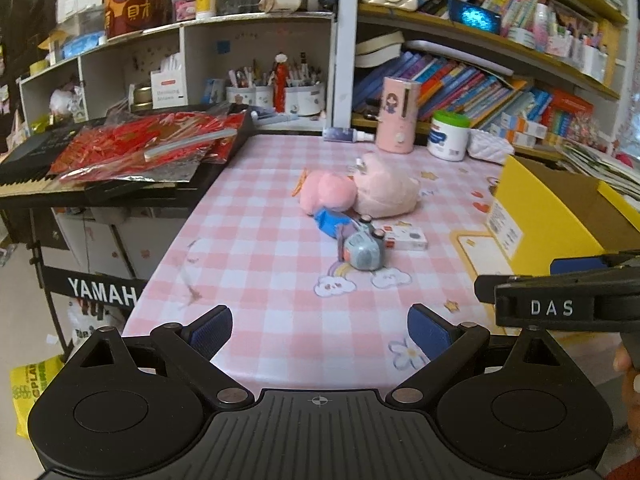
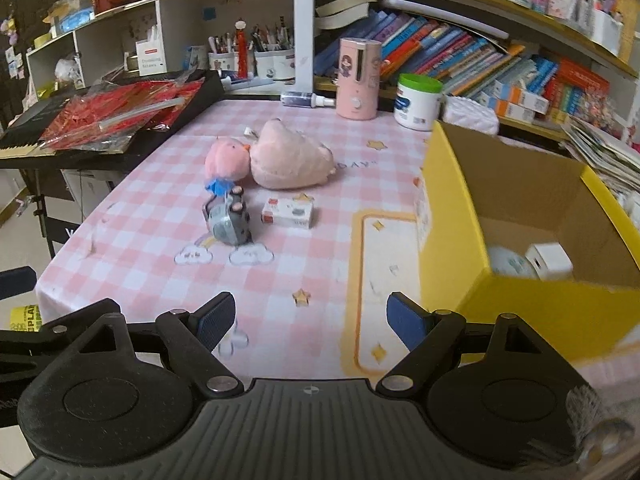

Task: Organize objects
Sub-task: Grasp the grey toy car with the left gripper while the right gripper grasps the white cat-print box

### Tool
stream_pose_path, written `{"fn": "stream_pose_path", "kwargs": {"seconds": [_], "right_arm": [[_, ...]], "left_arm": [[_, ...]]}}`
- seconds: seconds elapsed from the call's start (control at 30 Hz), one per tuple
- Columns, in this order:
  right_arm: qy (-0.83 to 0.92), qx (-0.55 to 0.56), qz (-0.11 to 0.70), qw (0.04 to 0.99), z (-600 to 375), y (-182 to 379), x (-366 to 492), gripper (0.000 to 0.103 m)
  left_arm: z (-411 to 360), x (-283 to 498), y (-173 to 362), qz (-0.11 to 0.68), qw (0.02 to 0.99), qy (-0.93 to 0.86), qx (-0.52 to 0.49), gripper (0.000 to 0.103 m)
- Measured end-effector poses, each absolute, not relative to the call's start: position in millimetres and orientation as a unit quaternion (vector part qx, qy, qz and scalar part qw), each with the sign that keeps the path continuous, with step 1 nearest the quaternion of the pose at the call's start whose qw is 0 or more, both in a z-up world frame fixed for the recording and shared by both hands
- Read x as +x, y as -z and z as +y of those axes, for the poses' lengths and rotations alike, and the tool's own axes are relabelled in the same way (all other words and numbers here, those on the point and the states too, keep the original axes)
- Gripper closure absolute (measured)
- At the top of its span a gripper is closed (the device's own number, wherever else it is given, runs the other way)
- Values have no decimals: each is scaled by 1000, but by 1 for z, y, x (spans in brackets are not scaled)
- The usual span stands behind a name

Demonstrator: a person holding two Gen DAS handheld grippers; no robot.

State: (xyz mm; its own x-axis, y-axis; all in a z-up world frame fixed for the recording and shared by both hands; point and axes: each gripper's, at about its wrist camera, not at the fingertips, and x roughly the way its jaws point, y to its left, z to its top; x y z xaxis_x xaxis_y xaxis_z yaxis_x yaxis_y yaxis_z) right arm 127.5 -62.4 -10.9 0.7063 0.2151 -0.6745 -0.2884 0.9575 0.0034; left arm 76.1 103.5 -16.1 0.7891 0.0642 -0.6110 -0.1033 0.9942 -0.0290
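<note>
A pink plush with a blue shirt point(image 1: 326, 196) point(image 2: 226, 166) lies on the pink checked table next to a larger pale pink plush point(image 1: 386, 188) point(image 2: 290, 156). In front of them stand a grey-blue toy point(image 1: 362, 250) point(image 2: 230, 220) and a small white card box point(image 1: 406, 238) point(image 2: 288, 212). A yellow cardboard box point(image 1: 544, 208) point(image 2: 532, 240) at the right holds a white cube point(image 2: 550, 260) and a round white item point(image 2: 506, 260). My left gripper point(image 1: 320, 330) is open and empty above the table's near edge. My right gripper point(image 2: 310, 318) is open and empty, left of the yellow box.
A pink cylinder point(image 1: 398, 114) point(image 2: 358, 78), a white jar with a green lid point(image 1: 448, 136) point(image 2: 418, 102) and a small spray bottle point(image 1: 348, 135) stand at the table's back. A keyboard with red foil packets point(image 1: 136, 148) is at the left. Bookshelves point(image 1: 500, 80) are behind.
</note>
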Motion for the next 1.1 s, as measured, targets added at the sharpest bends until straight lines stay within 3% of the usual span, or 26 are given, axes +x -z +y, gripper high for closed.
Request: {"fn": "stream_pose_path", "kwargs": {"seconds": [0.23, 0.4, 1.03, 1.1], "right_arm": [[-162, -36, 359, 919, -55, 12, 172, 24], [-169, -27, 372, 912, -50, 16, 203, 32], [-179, -58, 443, 877, -6, 68, 308, 34], [-181, -58, 451, 872, -5, 72, 313, 42]], "left_arm": [[105, 110, 20, 332, 941, -58, -27, 7], [103, 131, 22, 342, 937, -57, -26, 7], [94, 184, 38, 380, 924, -42, -9, 7], [92, 188, 39, 384, 923, -39, -9, 7]]}}
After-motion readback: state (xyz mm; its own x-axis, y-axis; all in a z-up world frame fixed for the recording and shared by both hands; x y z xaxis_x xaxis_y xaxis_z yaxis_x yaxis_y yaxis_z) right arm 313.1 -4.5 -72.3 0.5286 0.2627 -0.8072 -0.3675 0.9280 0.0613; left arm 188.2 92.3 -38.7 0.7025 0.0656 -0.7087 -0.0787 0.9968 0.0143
